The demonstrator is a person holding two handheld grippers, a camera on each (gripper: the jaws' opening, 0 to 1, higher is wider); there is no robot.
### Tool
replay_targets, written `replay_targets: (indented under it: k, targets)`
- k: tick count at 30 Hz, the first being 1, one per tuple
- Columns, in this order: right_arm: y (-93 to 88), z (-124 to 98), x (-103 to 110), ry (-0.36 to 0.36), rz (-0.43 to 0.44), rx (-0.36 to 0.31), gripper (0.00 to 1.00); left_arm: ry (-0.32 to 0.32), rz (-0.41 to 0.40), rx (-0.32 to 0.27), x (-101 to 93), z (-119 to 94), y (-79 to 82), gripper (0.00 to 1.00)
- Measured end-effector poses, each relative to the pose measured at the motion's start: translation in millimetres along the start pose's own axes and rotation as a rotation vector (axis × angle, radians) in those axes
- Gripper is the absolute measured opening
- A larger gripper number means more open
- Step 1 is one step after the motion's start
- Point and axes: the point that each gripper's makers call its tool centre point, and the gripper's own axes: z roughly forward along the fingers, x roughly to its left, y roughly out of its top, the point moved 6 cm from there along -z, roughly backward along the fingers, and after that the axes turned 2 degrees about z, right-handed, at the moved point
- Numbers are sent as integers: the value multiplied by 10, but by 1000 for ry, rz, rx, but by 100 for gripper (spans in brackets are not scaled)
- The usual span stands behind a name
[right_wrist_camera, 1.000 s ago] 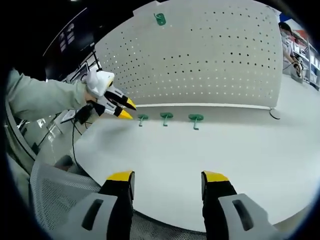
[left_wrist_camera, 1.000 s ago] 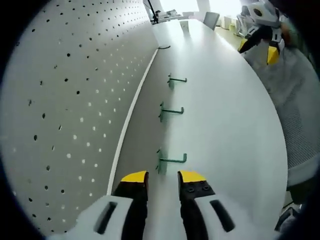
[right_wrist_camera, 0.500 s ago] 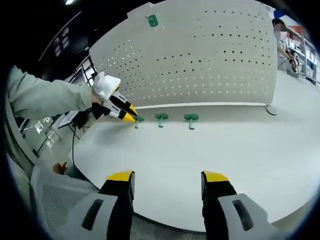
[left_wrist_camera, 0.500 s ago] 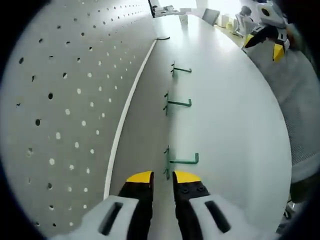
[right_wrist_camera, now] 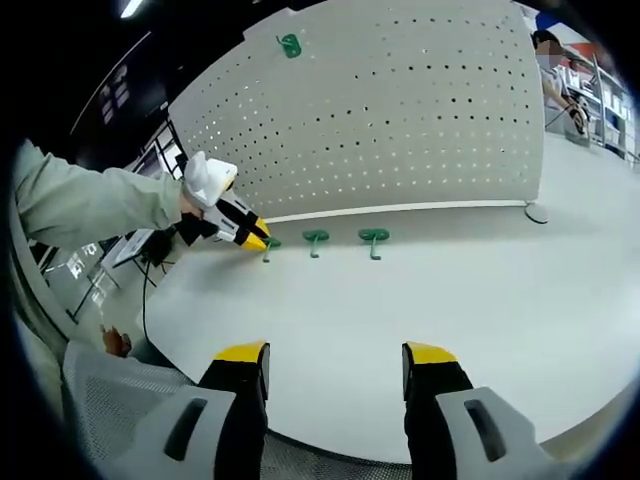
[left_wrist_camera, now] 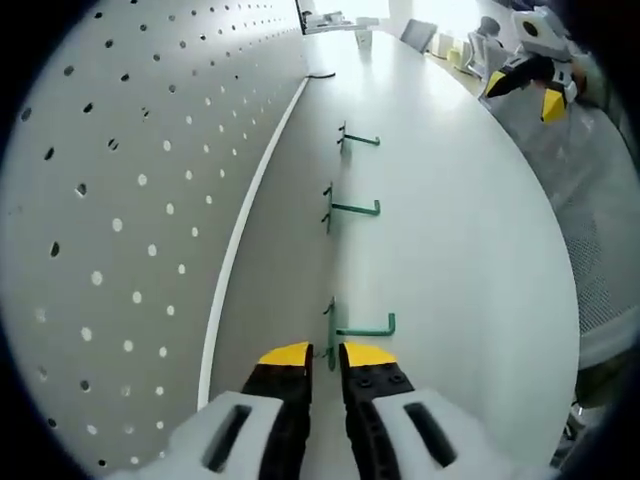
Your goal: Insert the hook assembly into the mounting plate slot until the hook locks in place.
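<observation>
Left gripper view: left tool (left_wrist_camera: 325, 353) nearly pressed together around nearest hook (left_wrist_camera: 345, 328) on the surface (left_wrist_camera: 450, 250) beside pegboard (left_wrist_camera: 130, 200); pinch the backplate squarely, contact unclear. Right gripper view: right tool (right_wrist_camera: 335, 352) spread, idle, well apart from hooks.

White table top (right_wrist_camera: 400, 300) spreads out under me, wide and plain, curved front edge. At 12 o'clock in my right gripper view a pale perforated panel (right_wrist_camera: 400, 110) stands upright along the table's far side; in my left gripper view it runs up the 9 o'clock side. Grey mesh chair back (right_wrist_camera: 110, 400) at 8 o'clock. Dark ceiling with a strip light (right_wrist_camera: 130, 8) at 11. Shelving (right_wrist_camera: 600, 100) at 2 o'clock. Bright window glare (left_wrist_camera: 400, 8) at 12 in my left gripper view.
</observation>
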Motion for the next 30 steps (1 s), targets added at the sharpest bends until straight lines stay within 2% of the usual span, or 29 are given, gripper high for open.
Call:
replay_targets:
  k: [6,14,16,19,25,30]
  targets:
    - [4,-3,-4,-3,4,-4,51,2,27,7,-30,1,3,5]
    - [13,-9,-4,-6,3,-10,51,29,-30,21,-42,4,1,4]
    - [18,-11,-2,-5,0,-12,51,34,-66,24,-72,-3,2,3]
    - [23,-14,1,-4,-3,-15,51,61,-83,19,-88,-25,-23,3]
    - [29,-17,9,-1,-10,-18,51,107,-142,-39,-178,-130,-1,3]
    - [20,-11,29,8,-24,-11,51,154,-253,-123,-230,-228,31,3]
